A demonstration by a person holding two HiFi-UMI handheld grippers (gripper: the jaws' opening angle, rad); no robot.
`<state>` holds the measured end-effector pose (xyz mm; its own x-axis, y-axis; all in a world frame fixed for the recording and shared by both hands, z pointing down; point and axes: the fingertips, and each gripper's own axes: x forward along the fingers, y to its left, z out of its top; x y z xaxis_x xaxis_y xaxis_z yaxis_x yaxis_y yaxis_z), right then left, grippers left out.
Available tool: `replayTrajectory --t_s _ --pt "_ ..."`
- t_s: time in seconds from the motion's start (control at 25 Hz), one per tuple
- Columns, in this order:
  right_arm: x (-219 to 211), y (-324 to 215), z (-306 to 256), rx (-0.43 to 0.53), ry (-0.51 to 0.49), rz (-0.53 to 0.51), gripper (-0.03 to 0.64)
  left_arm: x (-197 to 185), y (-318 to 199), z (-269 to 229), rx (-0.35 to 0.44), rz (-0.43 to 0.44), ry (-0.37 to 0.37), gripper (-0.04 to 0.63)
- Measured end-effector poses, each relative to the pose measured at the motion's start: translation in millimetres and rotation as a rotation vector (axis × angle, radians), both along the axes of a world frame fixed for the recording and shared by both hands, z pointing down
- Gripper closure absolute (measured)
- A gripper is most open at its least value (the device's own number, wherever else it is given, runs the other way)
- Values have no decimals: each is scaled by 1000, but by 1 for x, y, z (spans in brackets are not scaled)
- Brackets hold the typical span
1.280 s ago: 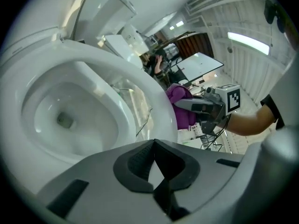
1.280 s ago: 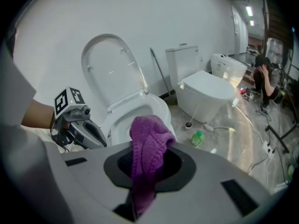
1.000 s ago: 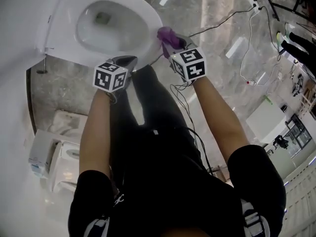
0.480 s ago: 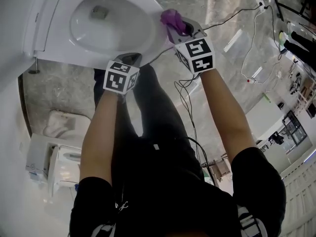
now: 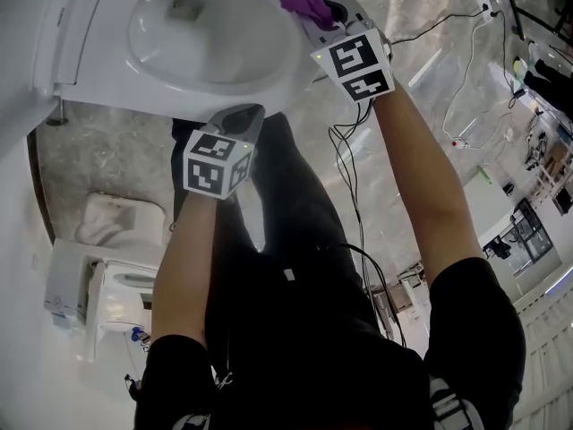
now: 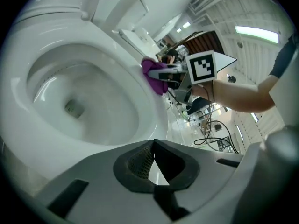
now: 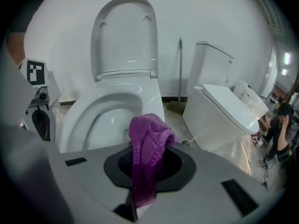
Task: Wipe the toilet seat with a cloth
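Risk of slippage: purple cloth point(image 7: 147, 148) was pinched between the closed jaws of the right gripper point(image 5: 324, 12), with a loose bunch poking out past the tips. Dragging it hard along the toilet rim point(image 5: 285, 56) could probably tug it free and drop it into the bowl. Cloth sat at the rim's outer edge, right at those tips; contact was unclear. Left gripper point(image 5: 240, 115), shut and empty, hovered near the rim's front, well apart from the cloth.
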<state>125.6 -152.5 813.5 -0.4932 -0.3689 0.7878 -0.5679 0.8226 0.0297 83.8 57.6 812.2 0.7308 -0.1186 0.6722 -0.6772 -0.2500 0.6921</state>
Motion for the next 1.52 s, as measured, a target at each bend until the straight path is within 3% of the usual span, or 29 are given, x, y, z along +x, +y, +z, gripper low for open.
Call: replayTrajectory --t_s 0.2,0.56,0.76,1.08,1.52 --pt "12 25 1 -54 -70 80 565 -26 -6 -12 21 -56 -10 586" --pt "8 119 2 -192 -129 186 565 -60 -15 -23 48 -121 -25 586" --pt "-28 180 3 -316 -215 236 565 -76 -8 -26 43 -153 -32 586" --pt "-73 202 8 -424 -318 486 565 -121 1 -29 33 -228 -58 586" --pt "-200 183 4 -464 -377 438 565 -202 -10 -46 64 -388 -69 586"
